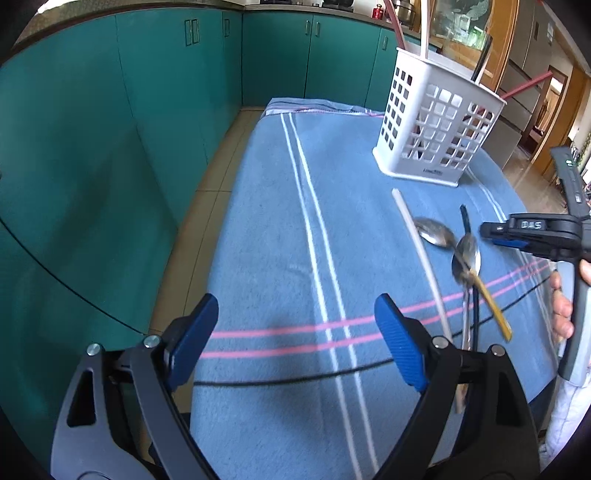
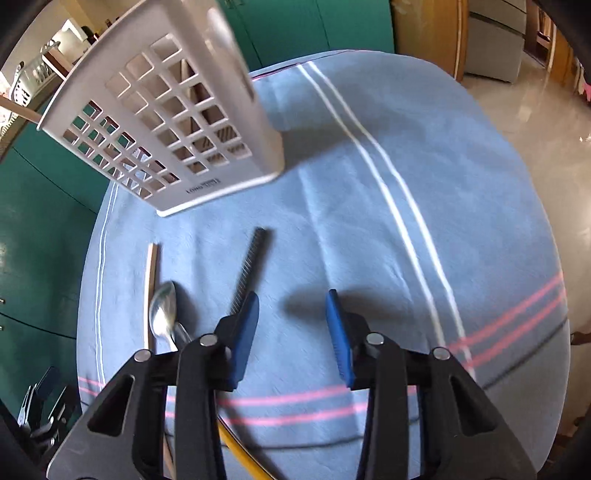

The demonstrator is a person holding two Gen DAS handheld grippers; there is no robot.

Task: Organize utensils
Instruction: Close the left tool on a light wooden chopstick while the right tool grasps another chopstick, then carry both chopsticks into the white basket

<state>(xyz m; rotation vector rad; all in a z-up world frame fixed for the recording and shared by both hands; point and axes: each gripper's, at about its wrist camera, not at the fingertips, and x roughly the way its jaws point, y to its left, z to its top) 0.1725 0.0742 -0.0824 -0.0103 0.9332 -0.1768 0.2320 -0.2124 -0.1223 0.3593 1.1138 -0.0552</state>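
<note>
Blue striped cloth (image 1: 266, 229) covers a table beside teal cabinets (image 1: 110, 110). On it lie two metal spoons (image 1: 436, 232), a pale chopstick (image 1: 421, 258), a black chopstick (image 2: 251, 266) and a yellow-handled utensil (image 1: 491, 306), loosely crossed, near an upright white slotted utensil basket (image 1: 436, 122). Right gripper (image 2: 291, 332) hovers above them, jaws partly parted, empty. Left gripper (image 1: 295, 339) gapes wide, empty.

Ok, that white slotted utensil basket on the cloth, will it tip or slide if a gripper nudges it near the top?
The white utensil basket stands tall on a narrow base, so a high push would probably tip it. Its thin, perforated plastic walls suggest it is light, and the blue cloth may bunch rather than let it slide. The sticks standing in it add little weight.
</note>
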